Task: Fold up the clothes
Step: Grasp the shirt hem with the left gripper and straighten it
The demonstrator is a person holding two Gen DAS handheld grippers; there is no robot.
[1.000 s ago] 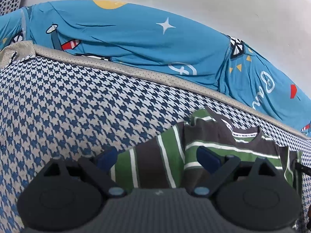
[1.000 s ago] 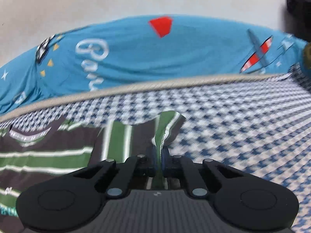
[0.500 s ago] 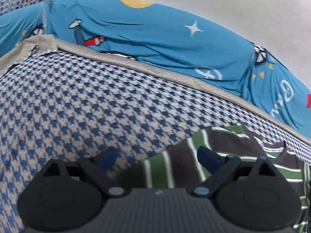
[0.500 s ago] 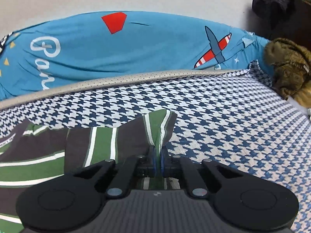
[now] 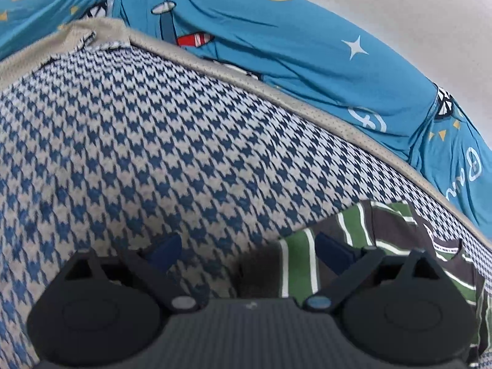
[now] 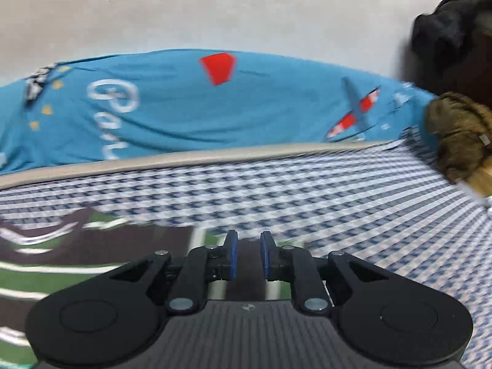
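Note:
A striped shirt (image 5: 384, 224) in green, dark brown and white lies on a blue-and-white houndstooth cover (image 5: 153, 153). My left gripper (image 5: 246, 243) is open wide just above the cover. Its right finger is over the shirt's left sleeve edge and its left finger is over bare cover. In the right wrist view the shirt (image 6: 92, 246) lies flat at lower left. My right gripper (image 6: 248, 240) hovers over its folded-in sleeve with its jaws opening. A narrow gap shows between the pads, and they press on nothing.
A bright blue printed fabric (image 5: 276, 46) (image 6: 184, 107) lies along the far side of the cover, behind a beige border (image 6: 184, 156). A brown furry item (image 6: 458, 135) and a black bundle (image 6: 446, 30) sit at the far right. A pale wall stands behind.
My right gripper let go of the sleeve it pinched, and the sleeve now lies flat on the shirt. My left gripper slid left, so the shirt sits at its lower right.

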